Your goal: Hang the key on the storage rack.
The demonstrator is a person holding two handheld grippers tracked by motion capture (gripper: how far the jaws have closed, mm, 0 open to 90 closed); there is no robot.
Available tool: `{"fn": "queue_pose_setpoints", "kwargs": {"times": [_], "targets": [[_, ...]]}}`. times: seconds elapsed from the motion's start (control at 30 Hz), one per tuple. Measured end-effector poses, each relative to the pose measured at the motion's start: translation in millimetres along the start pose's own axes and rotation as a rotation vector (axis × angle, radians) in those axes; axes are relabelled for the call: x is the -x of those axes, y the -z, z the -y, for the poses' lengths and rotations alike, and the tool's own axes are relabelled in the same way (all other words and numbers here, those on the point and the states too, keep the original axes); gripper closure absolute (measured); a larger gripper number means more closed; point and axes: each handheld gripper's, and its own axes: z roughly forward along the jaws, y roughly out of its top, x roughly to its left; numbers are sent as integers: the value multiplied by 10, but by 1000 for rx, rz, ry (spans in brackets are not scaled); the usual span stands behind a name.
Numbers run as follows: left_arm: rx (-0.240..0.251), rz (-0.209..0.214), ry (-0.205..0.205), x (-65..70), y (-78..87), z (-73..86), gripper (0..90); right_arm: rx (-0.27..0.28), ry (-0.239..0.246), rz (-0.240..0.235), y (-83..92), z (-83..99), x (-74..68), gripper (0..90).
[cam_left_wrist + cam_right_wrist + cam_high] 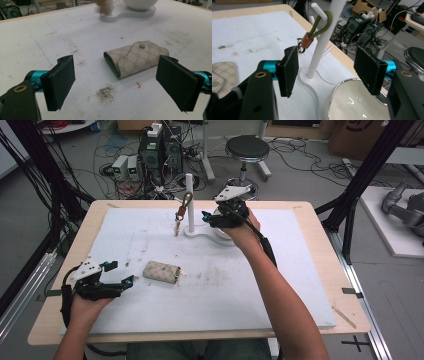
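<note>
I have the right gripper (216, 215) up near the top centre of the high view, jaws wide apart and empty, facing the white stand (322, 42). The key strap (318, 27), an olive loop with a brown collar, hangs on the stand's upper peg, upper middle of the right gripper view, its ring and keys dangling just behind my left-hand pad. To do this well I judge I should square the jaws on the brown collar, not on the soft loop, close there, then lift up and outward along the peg so the loop slides off without tipping the stand or knocking the white bowl (352, 100) at lower right. The left gripper (117, 274) waits at lower left of the high view, equally wide and empty, with the patterned key case (136, 58) lying flat on the bench (280, 290) just ahead of its jaws.
</note>
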Motion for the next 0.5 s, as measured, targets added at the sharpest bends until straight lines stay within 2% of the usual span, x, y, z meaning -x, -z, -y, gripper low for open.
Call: {"fn": "queue_pose_setpoints", "kwargs": {"times": [0.1, 0.17, 0.23, 0.5], "targets": [[-9, -3, 0, 8, -2, -4, 157, 42, -29, -16, 129, 89, 11, 357], [-10, -3, -1, 11, -3, -5, 157, 41, -38, -24, 213, 169, 6, 337], [-12, -2, 0, 12, -13, -6, 157, 67, -47, -30, 305, 274, -9, 335], [-13, 12, -7, 36, -81, -34, 157, 79, -98, -31, 635, 743, -20, 307]]}}
